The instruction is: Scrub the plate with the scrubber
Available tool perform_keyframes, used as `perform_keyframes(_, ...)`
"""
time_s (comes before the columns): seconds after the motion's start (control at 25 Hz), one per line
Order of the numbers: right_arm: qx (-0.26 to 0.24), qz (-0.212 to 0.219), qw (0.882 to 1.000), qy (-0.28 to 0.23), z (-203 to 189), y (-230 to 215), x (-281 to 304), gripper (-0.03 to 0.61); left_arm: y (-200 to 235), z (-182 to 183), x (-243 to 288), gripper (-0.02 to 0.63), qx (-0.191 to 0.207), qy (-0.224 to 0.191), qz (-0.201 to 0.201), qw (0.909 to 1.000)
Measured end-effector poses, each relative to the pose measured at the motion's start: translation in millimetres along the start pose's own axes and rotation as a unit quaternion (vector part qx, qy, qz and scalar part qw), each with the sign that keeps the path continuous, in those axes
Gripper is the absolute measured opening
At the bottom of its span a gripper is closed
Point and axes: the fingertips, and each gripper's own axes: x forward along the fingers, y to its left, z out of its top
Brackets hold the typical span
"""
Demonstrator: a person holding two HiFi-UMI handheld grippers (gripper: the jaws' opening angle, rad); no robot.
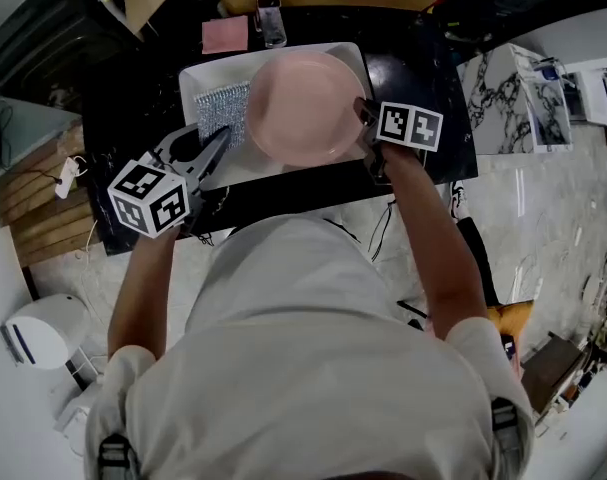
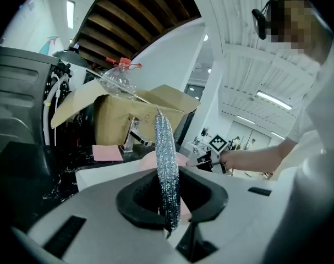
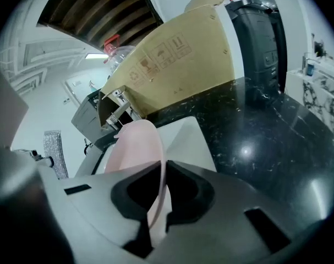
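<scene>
A pink plate [image 1: 303,108] is held over the white sink basin [image 1: 205,76], with my right gripper [image 1: 368,123] shut on its right rim. In the right gripper view the plate [image 3: 135,147] stands on edge between the jaws. My left gripper [image 1: 223,140] is shut on a silver glittery scrubber [image 1: 223,110], which rests against the plate's left edge. In the left gripper view the scrubber [image 2: 167,164] hangs upright between the jaws, with the pink plate [image 2: 150,161] just behind it.
A chrome faucet [image 1: 270,18] and a pink cloth [image 1: 225,34] lie behind the basin on the black counter [image 1: 423,78]. A brown cardboard box [image 3: 178,59] with a plastic bottle [image 2: 118,80] on it stands at the back. A marble-patterned surface [image 1: 508,98] is to the right.
</scene>
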Motion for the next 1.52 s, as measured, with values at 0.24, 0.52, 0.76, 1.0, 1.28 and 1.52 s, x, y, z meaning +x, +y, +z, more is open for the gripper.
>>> perform_keyframes(0.24, 0.01, -0.011, 1.0, 0.026, -9, 0, 28, 0.025, 13, -3, -3, 0.067, 0.005, 0.005, -0.007, 1.0)
perform_keyframes(0.52, 0.023, -0.033, 0.998, 0.043, -15, -4, 57, 0.025, 27, -7, 3, 0.067, 0.012, 0.014, -0.017, 0.9997)
perform_keyframes(0.76, 0.028, -0.053, 0.996, 0.06, -22, -11, 79, 0.025, 35, -13, 4, 0.067, 0.005, 0.018, -0.024, 0.9995)
perform_keyframes(1.0, 0.042, -0.063, 0.994, 0.075, -36, -20, 101, 0.025, 42, -20, 4, 0.067, -0.005, 0.025, -0.03, 0.9992)
perform_keyframes(1.28, 0.055, -0.078, 0.991, 0.093, -50, -31, 116, 0.026, 49, -26, 2, 0.067, -0.015, 0.031, -0.035, 0.9988)
perform_keyframes(1.52, 0.046, -0.092, 0.991, 0.085, -54, -38, 121, 0.026, 49, -32, 4, 0.067, -0.017, 0.038, -0.047, 0.998)
